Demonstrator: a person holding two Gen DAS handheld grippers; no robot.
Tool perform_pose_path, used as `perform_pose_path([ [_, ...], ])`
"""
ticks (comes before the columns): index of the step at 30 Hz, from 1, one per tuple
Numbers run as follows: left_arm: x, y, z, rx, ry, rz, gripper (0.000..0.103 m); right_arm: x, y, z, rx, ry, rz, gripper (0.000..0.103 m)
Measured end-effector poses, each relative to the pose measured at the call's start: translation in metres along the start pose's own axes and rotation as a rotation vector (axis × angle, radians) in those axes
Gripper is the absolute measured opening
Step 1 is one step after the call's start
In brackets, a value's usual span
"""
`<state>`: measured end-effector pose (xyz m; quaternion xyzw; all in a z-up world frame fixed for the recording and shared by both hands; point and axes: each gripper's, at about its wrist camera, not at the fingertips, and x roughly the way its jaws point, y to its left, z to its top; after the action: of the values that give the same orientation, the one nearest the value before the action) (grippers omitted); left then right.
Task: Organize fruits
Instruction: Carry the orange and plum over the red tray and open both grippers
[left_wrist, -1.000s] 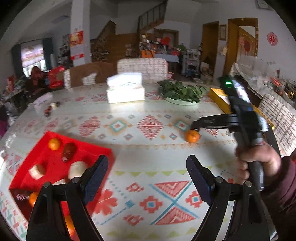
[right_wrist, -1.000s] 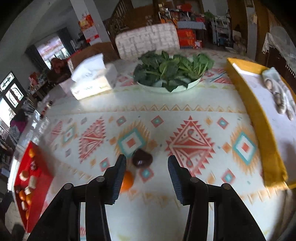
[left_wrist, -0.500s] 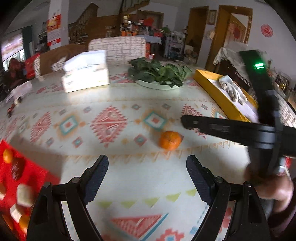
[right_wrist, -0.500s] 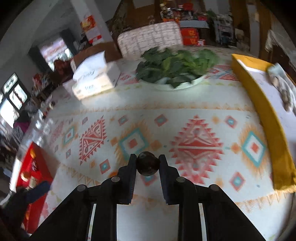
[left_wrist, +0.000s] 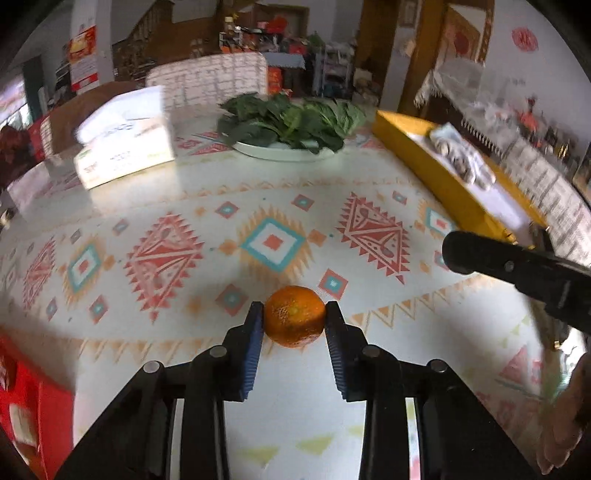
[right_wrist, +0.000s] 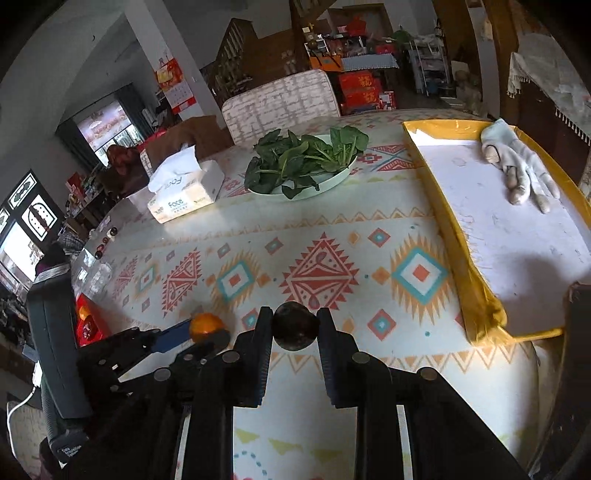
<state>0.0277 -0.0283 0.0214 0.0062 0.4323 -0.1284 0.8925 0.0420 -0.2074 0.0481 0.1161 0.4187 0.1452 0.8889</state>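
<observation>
My left gripper (left_wrist: 294, 317) is shut on an orange tangerine (left_wrist: 294, 316) just over the patterned tablecloth. The tangerine also shows in the right wrist view (right_wrist: 207, 326), between the left gripper's blue-padded fingers. My right gripper (right_wrist: 295, 325) is shut on a dark brown round fruit (right_wrist: 295, 325) and holds it above the table. The right gripper's black body (left_wrist: 517, 266) crosses the right side of the left wrist view. A red fruit tray (left_wrist: 33, 402) lies at the lower left, with its edge visible in the right wrist view (right_wrist: 86, 325).
A white plate of green leaves (right_wrist: 306, 160) and a tissue box (right_wrist: 184, 194) stand at the back. A yellow-rimmed tray (right_wrist: 476, 266) with a white glove (right_wrist: 517, 166) lies on the right. Chairs (right_wrist: 280, 107) stand behind the table.
My left gripper moved forward to the tangerine and shut on it. My right gripper, shut on the dark fruit half a second ago, still holds it.
</observation>
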Motion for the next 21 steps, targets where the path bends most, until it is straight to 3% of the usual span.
perform_pose_path([
  [7,-0.097,0.058,-0.032,-0.167,-0.137,0.012,0.032,-0.029,0.05,-0.011,-0.075,-0.027,0.051,0.026],
  [14,-0.185,0.158,-0.098,-0.392,-0.237,0.183,0.032,-0.031,0.141,-0.037,-0.208,-0.006,0.172,0.026],
  [17,-0.201,0.199,-0.126,-0.467,-0.241,0.287,0.032,-0.016,0.185,-0.052,-0.261,0.034,0.223,0.026],
  [21,-0.207,0.236,-0.152,-0.545,-0.224,0.318,0.032,0.013,0.238,-0.076,-0.33,0.101,0.264,0.026],
])
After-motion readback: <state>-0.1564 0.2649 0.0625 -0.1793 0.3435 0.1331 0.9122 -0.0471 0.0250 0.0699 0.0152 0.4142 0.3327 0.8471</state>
